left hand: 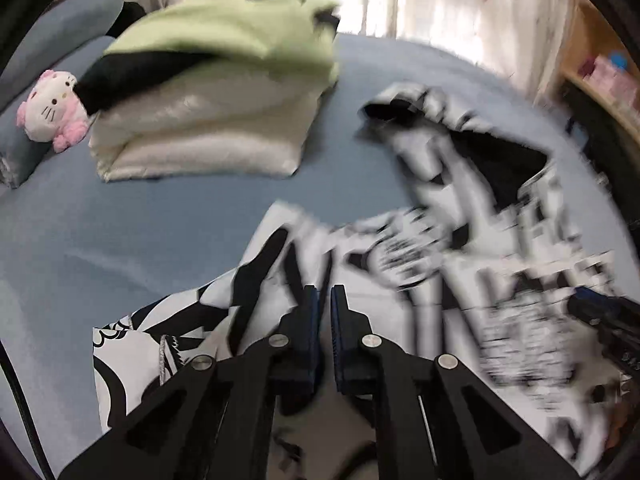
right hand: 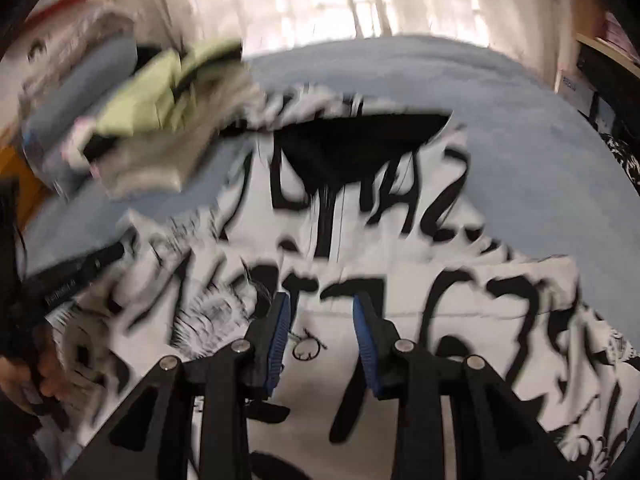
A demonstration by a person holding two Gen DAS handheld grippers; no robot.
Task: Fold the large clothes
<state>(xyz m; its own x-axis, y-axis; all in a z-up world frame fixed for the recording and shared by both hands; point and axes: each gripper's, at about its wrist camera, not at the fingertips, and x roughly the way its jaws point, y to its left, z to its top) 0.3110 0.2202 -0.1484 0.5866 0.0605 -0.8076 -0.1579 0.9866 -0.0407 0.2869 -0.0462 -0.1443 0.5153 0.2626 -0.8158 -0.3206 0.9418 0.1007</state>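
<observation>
A large white garment with black graffiti print point(left hand: 460, 264) lies spread on the blue-grey bed sheet point(left hand: 120, 232); its black-lined neck opening point(right hand: 360, 136) faces away. In the left wrist view my left gripper point(left hand: 325, 292) is shut, pads nearly together over the garment's left edge; whether cloth is pinched I cannot tell. My right gripper point(right hand: 321, 300) is open just above the printed front, with nothing between its blue pads point(right hand: 280, 332). The right gripper point(left hand: 600, 316) also shows at the left view's right edge, and the left gripper point(right hand: 92, 264) at the right view's left edge.
A stack of folded clothes point(left hand: 224, 80), green over black over cream, sits at the back left of the bed. A white-and-pink plush cat point(left hand: 52, 108) leans on a blue pillow point(left hand: 60, 28). Curtains hang behind; a wooden shelf point(left hand: 600, 72) stands right. A hand point(right hand: 24, 376) shows lower left.
</observation>
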